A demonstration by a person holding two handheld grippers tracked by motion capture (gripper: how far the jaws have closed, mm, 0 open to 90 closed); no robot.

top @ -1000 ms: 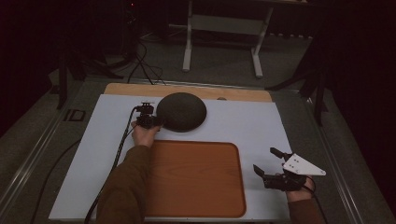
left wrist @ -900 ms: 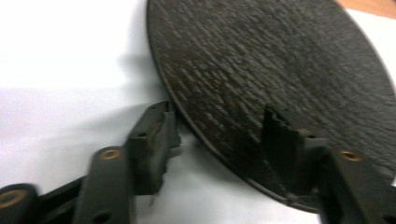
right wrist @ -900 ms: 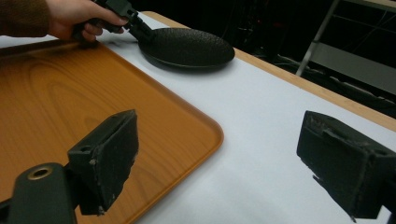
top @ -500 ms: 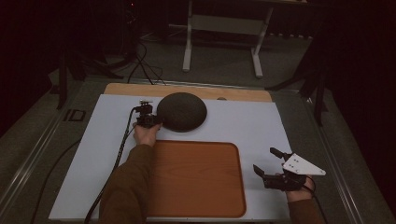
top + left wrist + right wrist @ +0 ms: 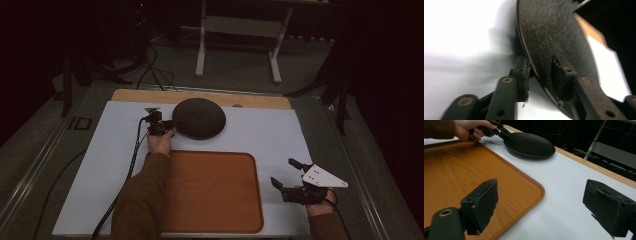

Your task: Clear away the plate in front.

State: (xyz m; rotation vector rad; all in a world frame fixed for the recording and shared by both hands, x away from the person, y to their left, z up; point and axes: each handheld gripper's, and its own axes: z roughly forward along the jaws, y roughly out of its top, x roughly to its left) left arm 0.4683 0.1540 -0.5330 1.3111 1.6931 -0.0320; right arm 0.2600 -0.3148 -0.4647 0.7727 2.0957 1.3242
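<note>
A dark, rough-surfaced round dish [image 5: 199, 117] lies upside down on the white table top at the back centre. My left gripper [image 5: 172, 127] is at its left rim. In the left gripper view the jaws [image 5: 540, 67] close on the rim of the dish [image 5: 554, 37], one under the edge and one on the domed back. The right gripper view shows the left gripper [image 5: 501, 131] pinching the dish [image 5: 529, 143]. My right gripper [image 5: 283, 171] hovers open at the front right, its jaws [image 5: 542, 187] wide apart with nothing between them.
An orange-brown wooden tray [image 5: 210, 190] with a raised rim lies at the front centre, between the two hands. The white table top [image 5: 275, 135] has a wooden strip [image 5: 260, 100] along its back edge. A cable [image 5: 132, 165] trails from the left gripper down the left side.
</note>
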